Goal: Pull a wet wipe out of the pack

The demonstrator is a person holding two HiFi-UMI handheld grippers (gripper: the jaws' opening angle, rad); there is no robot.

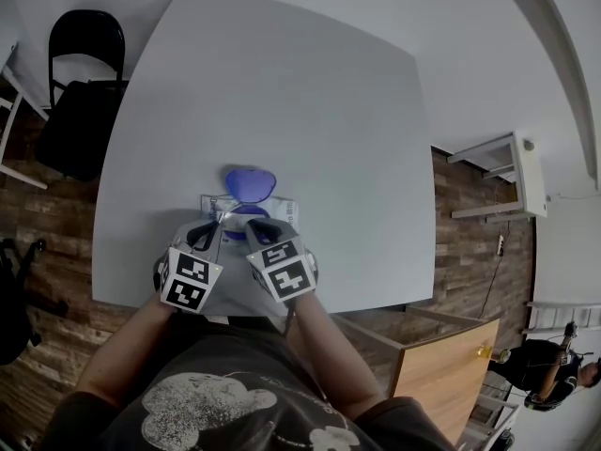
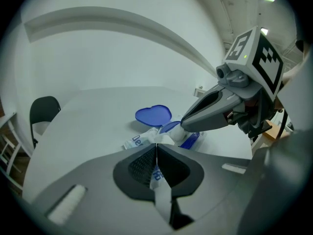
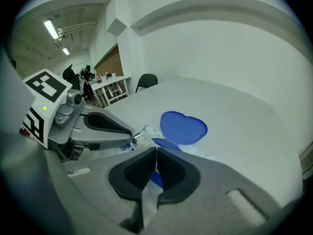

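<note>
Head view first: the pack of wipes sits right at the near edge of the white table, lying crosswise so its long side runs left to right. Its blue lid is flipped open toward the far side. Both tools are crowded onto it, the left gripper at the pack's left end and the right gripper in over the middle, where the opening is.

Left gripper view: the left gripper has its jaws pinched together on the printed film at the end of the pack, so it's basically the anchor. Just past it, the right gripper has its tip down at the opening beside the lid, with a bunched white wet wipe right at its nose.

Right gripper view: the right gripper is closed, with a strip of wet wipe trapped between the pads and hanging out below them. The lid and opening are straight ahead and a bit lower, and the left gripper is clamped on the pack off to the left.

So I'd say the key bit is that the wipe runs from the opening up into the right jaws. The pull should go up and away from the pack while the left holds it down.
</note>
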